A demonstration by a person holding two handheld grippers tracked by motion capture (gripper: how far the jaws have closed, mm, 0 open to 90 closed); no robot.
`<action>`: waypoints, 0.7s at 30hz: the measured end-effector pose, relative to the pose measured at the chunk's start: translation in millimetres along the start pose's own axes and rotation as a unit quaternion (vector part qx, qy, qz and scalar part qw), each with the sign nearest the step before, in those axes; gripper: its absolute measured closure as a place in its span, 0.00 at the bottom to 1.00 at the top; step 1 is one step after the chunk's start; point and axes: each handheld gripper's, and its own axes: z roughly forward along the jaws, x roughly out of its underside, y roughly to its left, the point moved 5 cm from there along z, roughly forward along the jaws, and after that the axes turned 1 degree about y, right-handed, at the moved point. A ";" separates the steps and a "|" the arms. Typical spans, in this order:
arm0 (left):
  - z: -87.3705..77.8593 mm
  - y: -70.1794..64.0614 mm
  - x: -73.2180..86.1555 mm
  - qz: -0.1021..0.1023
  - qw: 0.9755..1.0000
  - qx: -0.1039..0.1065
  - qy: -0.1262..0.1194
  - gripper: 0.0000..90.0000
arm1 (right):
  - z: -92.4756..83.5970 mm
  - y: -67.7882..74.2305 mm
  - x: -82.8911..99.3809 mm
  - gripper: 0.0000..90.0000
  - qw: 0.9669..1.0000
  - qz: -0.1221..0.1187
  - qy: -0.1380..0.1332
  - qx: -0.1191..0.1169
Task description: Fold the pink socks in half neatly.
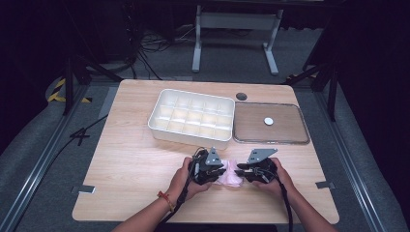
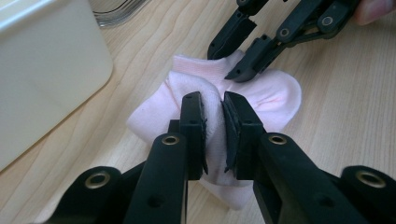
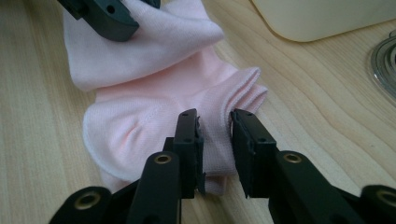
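A pale pink sock lies folded on the wooden table near its front edge, between my two grippers. My left gripper comes at it from the left. In the left gripper view it is shut on a raised fold of the sock. My right gripper comes from the right. In the right gripper view it is shut on the ribbed cuff end of the sock. The right gripper also holds the cuff at the top of the left gripper view.
A white tray divided into several compartments stands just behind the grippers. To its right lies a clear lid with a white knob. A dark round hole sits near the table's back edge. Bare wood lies left of the hands.
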 end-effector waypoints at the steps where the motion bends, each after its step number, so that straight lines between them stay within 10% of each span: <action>1: 0.9 -0.6 -0.7 -0.001 1.000 0.002 0.000 0.87 | 0.7 0.2 0.3 0.81 1.000 0.004 -0.001 -0.003; 21: 0.3 -5.0 -16.1 -0.019 0.999 0.012 -0.030 0.77 | 0.9 -0.6 1.6 0.82 1.000 0.009 -0.006 -0.008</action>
